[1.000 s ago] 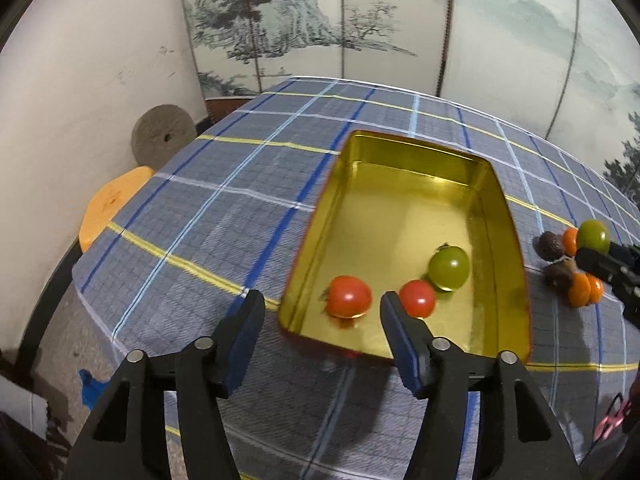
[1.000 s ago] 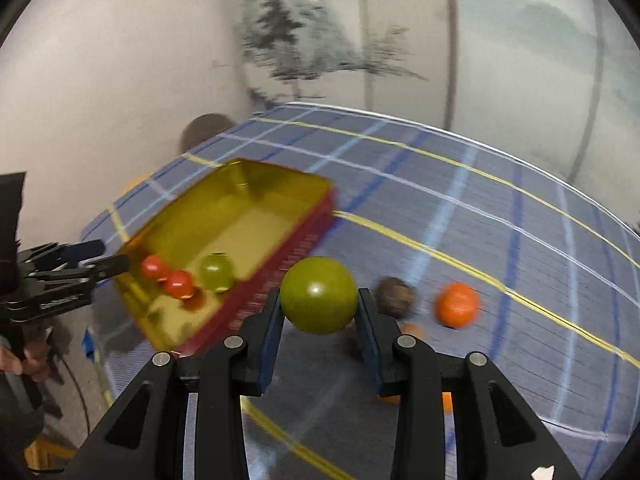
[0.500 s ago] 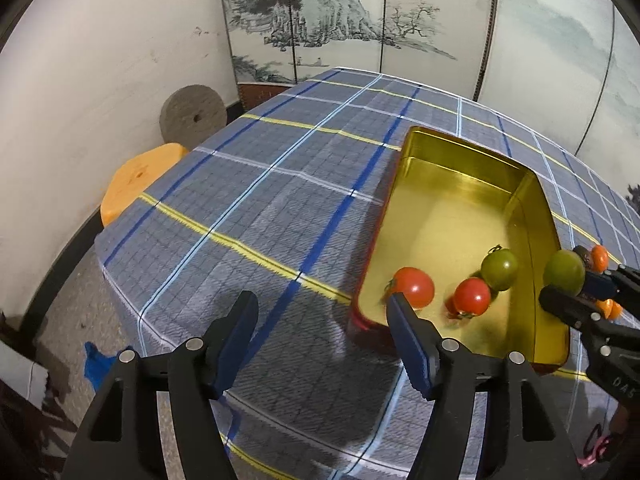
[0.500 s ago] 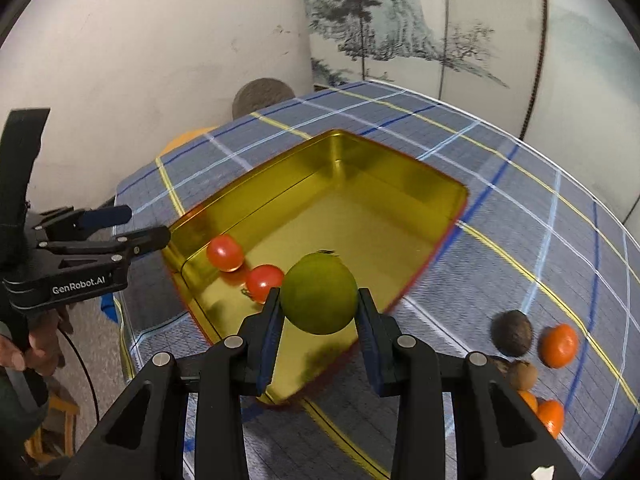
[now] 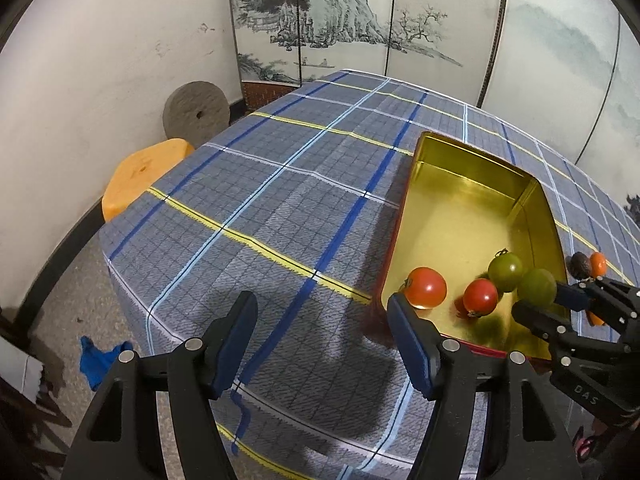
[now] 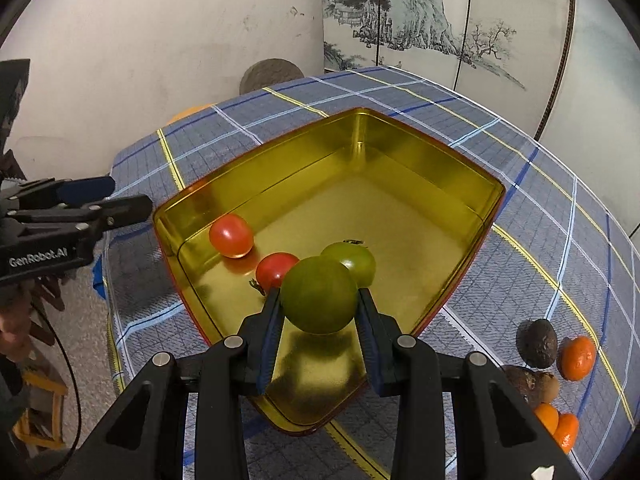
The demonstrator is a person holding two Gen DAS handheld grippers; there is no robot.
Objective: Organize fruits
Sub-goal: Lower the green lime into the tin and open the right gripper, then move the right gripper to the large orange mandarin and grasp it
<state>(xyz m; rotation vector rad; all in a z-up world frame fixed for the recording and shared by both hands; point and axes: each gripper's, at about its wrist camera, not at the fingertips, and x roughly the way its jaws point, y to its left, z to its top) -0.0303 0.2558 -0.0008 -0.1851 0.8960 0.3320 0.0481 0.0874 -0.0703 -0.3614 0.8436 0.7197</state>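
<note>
We've swung the right hand-held gripper (image 6: 319, 312), clamped on the green fruit (image 6: 319, 295), over the gold tin (image 6: 460, 172); release next. Left hand-held gripper (image 5: 322, 330) half-open, empty.

Right gripper (image 6: 318, 312) carried green fruit (image 6: 319, 294) over the tin (image 6: 460, 184)

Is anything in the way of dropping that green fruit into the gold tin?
Nothing blocks it. The right gripper holds the green fruit above the gold tin, and bare floor shows below; the green tomato sits just beyond.
</note>
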